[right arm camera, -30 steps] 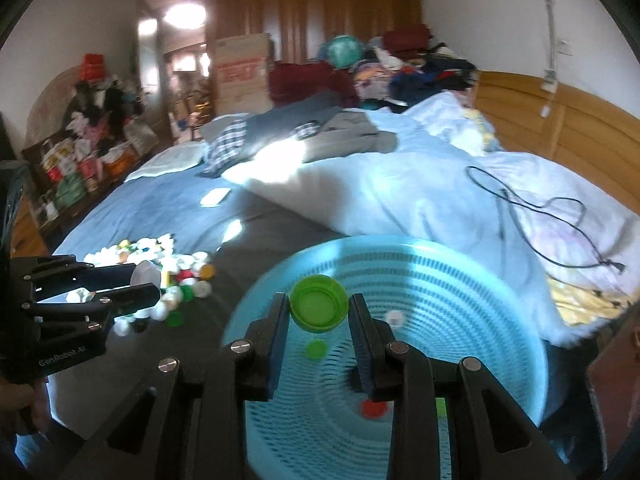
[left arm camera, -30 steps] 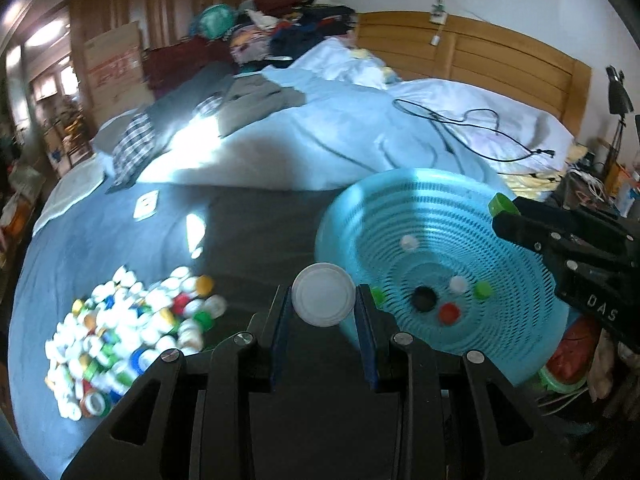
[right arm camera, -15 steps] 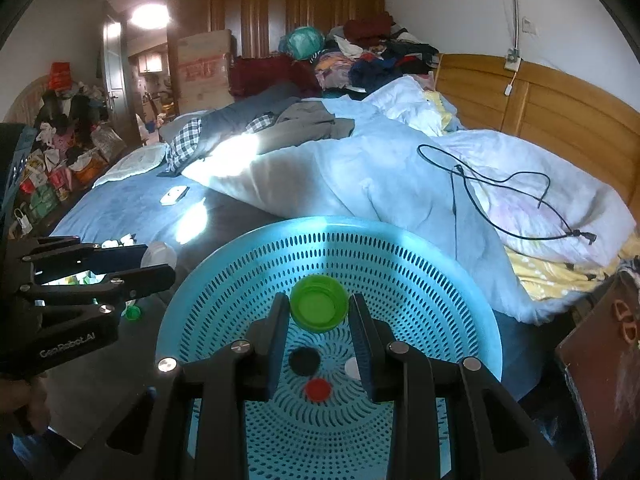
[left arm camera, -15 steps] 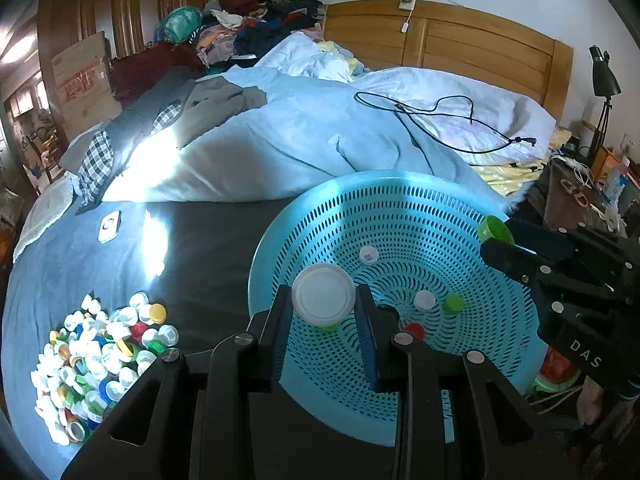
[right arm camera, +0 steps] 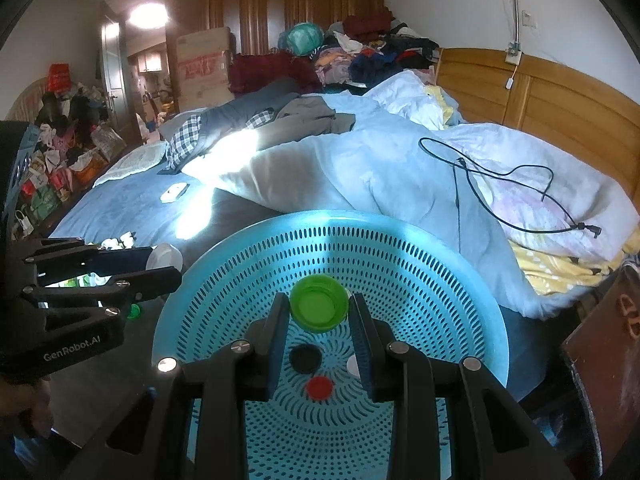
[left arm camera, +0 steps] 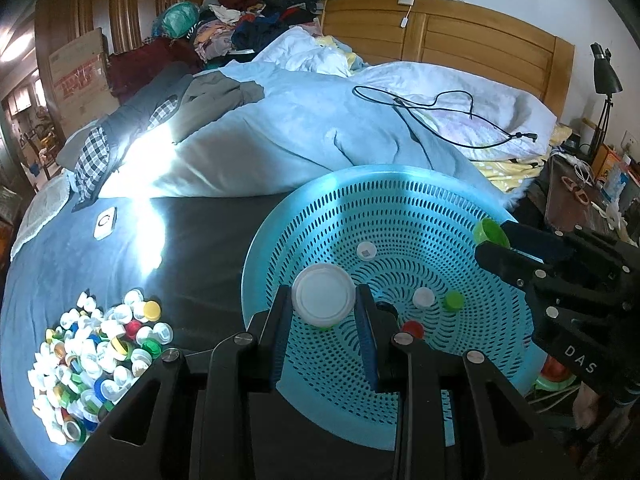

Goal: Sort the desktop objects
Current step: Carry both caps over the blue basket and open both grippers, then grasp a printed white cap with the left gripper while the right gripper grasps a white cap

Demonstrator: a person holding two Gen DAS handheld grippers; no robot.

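A white cap (left arm camera: 323, 300) sits pinched in the left gripper (left arm camera: 323, 306) above the blue basket (left arm camera: 400, 188), near its rim. A green cap (right arm camera: 319, 304) is clamped in the right gripper (right arm camera: 319, 310) over the basket's middle. Beside the basket lies the cap pile (left arm camera: 92, 356).

In the left wrist view, a green cap under the white lid (left arm camera: 323, 300) shows only as a sliver, and a black cap (left arm camera: 386, 307) is half hidden by the jaws. The cap pile (left arm camera: 92, 360) has pieces too small to tell apart. In the right wrist view, a white cap (right arm camera: 353, 365) is partly covered by the jaws.
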